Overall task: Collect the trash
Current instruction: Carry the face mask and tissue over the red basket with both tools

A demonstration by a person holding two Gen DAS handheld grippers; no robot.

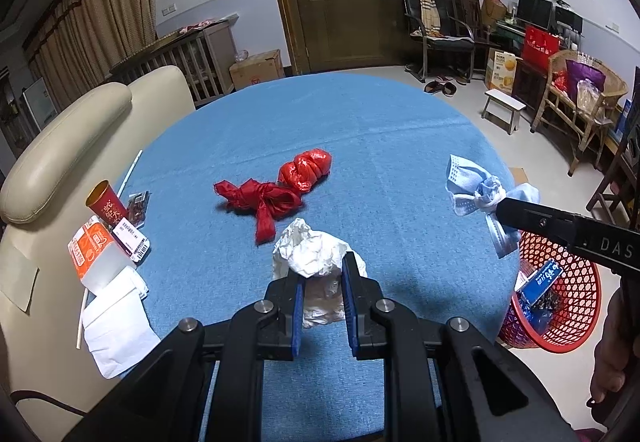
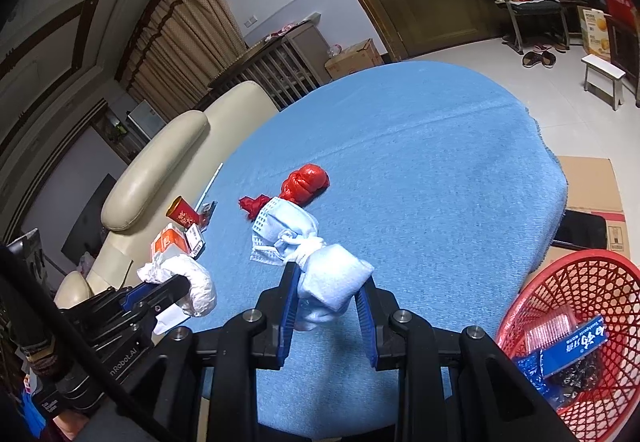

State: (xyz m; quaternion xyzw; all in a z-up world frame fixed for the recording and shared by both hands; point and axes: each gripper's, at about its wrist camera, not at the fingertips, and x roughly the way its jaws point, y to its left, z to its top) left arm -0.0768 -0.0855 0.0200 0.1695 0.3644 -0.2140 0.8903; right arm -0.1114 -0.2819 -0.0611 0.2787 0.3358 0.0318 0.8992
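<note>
My left gripper [image 1: 322, 278] is shut on a crumpled white paper wad [image 1: 312, 250], held above the blue tablecloth [image 1: 360, 130]. In the right wrist view that same white wad [image 2: 198, 284] shows at the lower left in the left gripper [image 2: 176, 284]. My right gripper [image 2: 330, 282] is shut on a knotted light-blue face-mask bundle [image 2: 320, 266], seen in the left wrist view as the mask bundle [image 1: 478, 194] near the table's right edge. A red knotted plastic bag [image 1: 288, 182] lies in the table's middle. The red mesh basket [image 2: 576, 306] stands on the floor at the right, holding a blue box and wrappers.
At the table's left edge lie a red paper cup [image 1: 106, 204], an orange carton [image 1: 94, 250], small packets, a straw and white paper [image 1: 116, 326]. A cream sofa [image 1: 60, 162] borders the left. Flat cardboard [image 2: 588, 182] lies on the floor beyond the basket.
</note>
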